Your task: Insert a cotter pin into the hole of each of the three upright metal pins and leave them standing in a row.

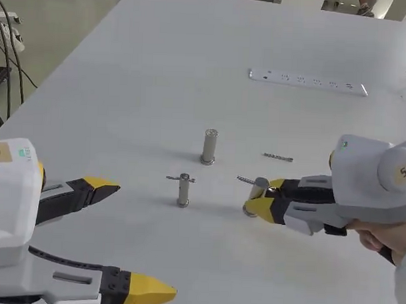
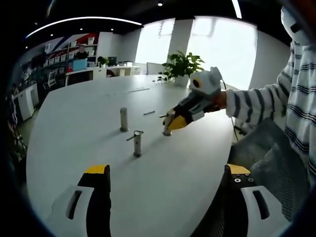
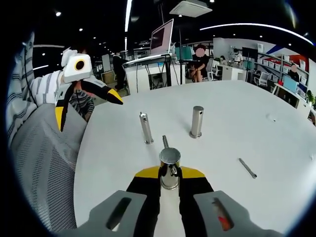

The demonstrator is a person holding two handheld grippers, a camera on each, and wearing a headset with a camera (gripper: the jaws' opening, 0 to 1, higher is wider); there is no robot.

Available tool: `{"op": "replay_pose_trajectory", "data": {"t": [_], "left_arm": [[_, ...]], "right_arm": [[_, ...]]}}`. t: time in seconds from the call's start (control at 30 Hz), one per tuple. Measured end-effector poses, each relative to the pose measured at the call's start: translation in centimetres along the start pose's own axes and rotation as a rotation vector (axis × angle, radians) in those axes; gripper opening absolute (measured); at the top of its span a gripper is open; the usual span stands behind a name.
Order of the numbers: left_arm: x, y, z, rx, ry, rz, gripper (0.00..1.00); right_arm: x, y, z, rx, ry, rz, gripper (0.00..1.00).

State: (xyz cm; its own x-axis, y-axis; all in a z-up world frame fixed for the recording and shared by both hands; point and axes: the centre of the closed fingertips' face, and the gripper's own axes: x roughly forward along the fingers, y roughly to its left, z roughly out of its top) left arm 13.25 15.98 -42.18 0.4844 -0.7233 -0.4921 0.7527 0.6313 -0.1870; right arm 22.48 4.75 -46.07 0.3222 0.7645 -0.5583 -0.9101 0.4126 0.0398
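Observation:
Three upright metal pins stand on the white table (image 1: 125, 89). The far pin (image 1: 209, 147) (image 2: 124, 119) (image 3: 197, 121) has nothing through it. A cotter pin crosses the top of the middle pin (image 1: 183, 189) (image 2: 137, 143) (image 3: 145, 128). My right gripper (image 1: 258, 196) (image 3: 170, 174) is shut on the third pin (image 1: 257, 191) (image 2: 167, 126) (image 3: 170, 165), which has a cotter pin (image 1: 245, 181) (image 3: 165, 141) sticking out near its top. One loose cotter pin (image 1: 277, 156) (image 3: 247, 168) lies flat behind it. My left gripper (image 1: 146, 239) (image 2: 168, 170) hangs open at the near left, holding nothing.
A white power strip (image 1: 308, 82) lies at the table's far right. A mesh office chair (image 3: 44, 163) stands at the table's edge by the person's striped sleeve (image 2: 266, 106). Desks, monitors and people are in the room behind.

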Motion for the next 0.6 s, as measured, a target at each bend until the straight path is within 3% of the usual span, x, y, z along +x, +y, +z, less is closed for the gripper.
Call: {"op": "replay_pose_trajectory", "data": {"t": [0.37,0.6], "left_arm": [[-0.22,0.46,-0.22,-0.009,0.005,0.013,0.94],[0.00,0.25,-0.45,-0.011,0.015,0.010,0.94]], "right_arm": [[0.68,0.15,0.48,-0.085,-0.005,0.067,0.07],[0.80,0.48,0.32,-0.110,0.002,0.079,0.07]]}}
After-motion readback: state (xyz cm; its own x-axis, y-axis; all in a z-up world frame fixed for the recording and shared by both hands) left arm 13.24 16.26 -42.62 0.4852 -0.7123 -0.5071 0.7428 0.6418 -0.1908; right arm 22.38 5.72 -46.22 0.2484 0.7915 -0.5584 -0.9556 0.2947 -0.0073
